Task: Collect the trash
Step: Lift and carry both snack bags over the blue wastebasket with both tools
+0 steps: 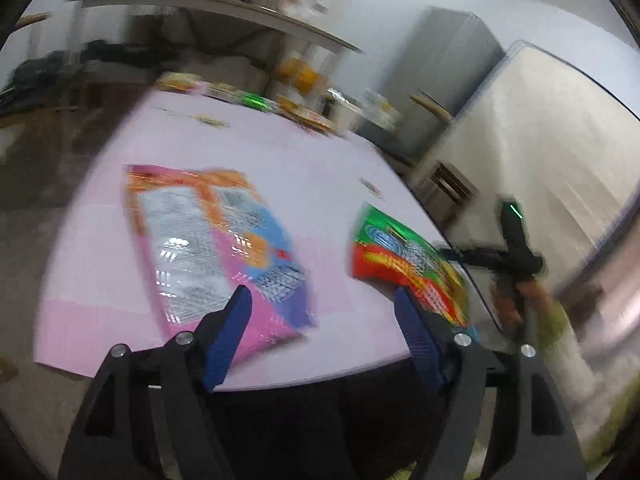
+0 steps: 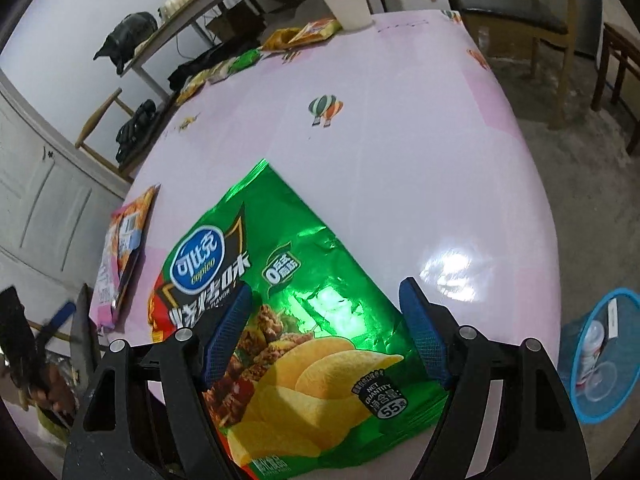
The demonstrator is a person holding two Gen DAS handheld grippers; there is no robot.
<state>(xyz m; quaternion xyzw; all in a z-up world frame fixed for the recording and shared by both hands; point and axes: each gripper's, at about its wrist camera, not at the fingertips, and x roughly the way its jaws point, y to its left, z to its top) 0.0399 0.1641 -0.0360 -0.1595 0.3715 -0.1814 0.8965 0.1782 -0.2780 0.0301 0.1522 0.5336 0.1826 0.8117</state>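
Counts on and around the pink table

Two grippers: left (image 1: pixel 322 300) and right (image 2: pixel 326 292), each with two blue fingers. Two flat snack bags near the table's six o'clock edge: one green bag (image 2: pixel 304 304) and one pink bag (image 1: pixel 216 248) at its nine o'clock. One paper cup (image 2: pixel 348 4) at the table's twelve o'clock, with a loose heap of wrappers (image 2: pixel 244 60) at eleven o'clock, too jumbled to count. One blue bin (image 2: pixel 604 352) on the floor at four o'clock. One balloon sticker (image 2: pixel 326 109) at the centre. Two chairs (image 2: pixel 532 20) at one o'clock.
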